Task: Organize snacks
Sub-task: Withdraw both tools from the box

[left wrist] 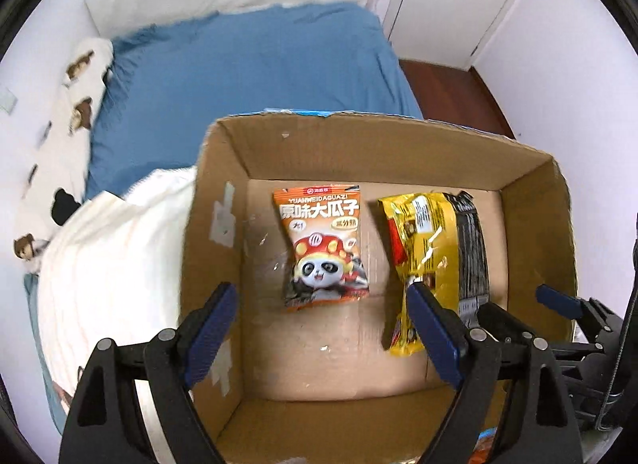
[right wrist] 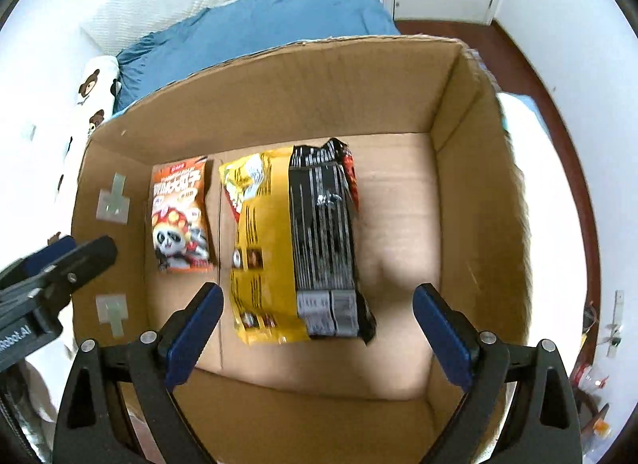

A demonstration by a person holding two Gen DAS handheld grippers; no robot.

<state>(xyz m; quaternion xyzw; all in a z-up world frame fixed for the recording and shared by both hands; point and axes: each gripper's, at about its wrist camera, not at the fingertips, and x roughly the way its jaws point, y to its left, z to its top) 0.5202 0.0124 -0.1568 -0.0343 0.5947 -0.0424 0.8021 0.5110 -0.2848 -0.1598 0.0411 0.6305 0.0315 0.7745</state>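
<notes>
Both grippers hang over the open brown cardboard box (right wrist: 470, 200) with nothing between their spread jaws. Nearest the right gripper (right wrist: 319, 328) lie the yellow foil snack bag (right wrist: 265, 248) and the black striped packet (right wrist: 323, 240) touching it, long axes running away from the gripper. Beyond the left gripper (left wrist: 321, 328), the orange panda-print seed packet (left wrist: 323, 244) lies apart, lengthwise too.
</notes>
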